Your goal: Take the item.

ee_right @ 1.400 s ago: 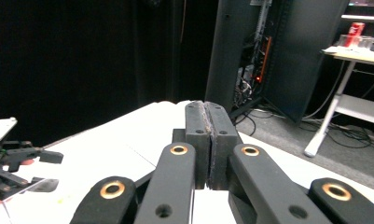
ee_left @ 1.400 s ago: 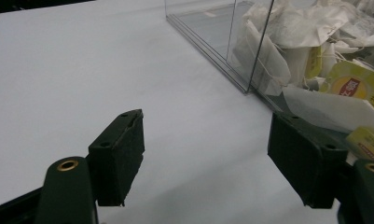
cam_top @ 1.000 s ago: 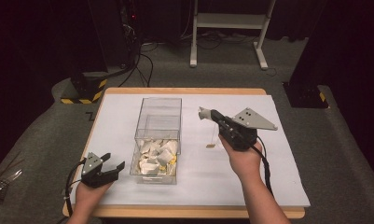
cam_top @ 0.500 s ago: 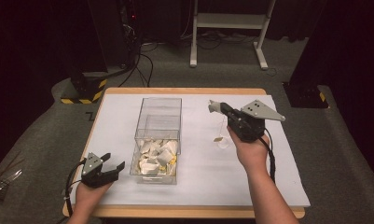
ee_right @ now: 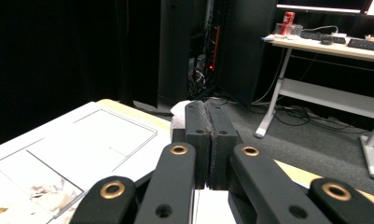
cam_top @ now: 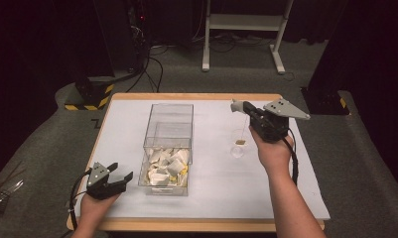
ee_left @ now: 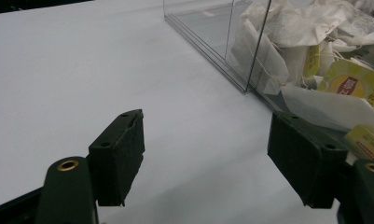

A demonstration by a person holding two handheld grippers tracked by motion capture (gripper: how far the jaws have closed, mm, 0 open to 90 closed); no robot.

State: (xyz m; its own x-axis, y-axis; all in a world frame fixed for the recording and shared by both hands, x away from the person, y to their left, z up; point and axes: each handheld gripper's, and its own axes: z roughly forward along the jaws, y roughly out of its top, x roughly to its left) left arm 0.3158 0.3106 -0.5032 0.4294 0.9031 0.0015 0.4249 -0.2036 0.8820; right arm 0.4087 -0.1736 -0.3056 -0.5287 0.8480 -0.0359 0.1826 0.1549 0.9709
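Paper tea bag [cam_top: 236,105]: we have it pinched in the right gripper [cam_top: 242,108], raised over the table's right half, its string hanging down to a small tag [cam_top: 240,142].
Right gripper: pads pressed fully together on the bag, a white edge showing past them in the right gripper view.
Left gripper [cam_top: 118,174]: jaws spread wide, holding nothing, resting low beside the clear box [cam_top: 168,130].
Doing it well: we judge the tag should settle straight down over the small glass cup [cam_top: 237,150] under it, so we lower slowly and let the string stop swinging before letting go.
Around us: more tea bags [cam_top: 166,164] fill the box's near compartment; the far one is bare.
In the way: nothing between bag and cup on the white table [cam_top: 212,178]; the box stands well apart to the left.
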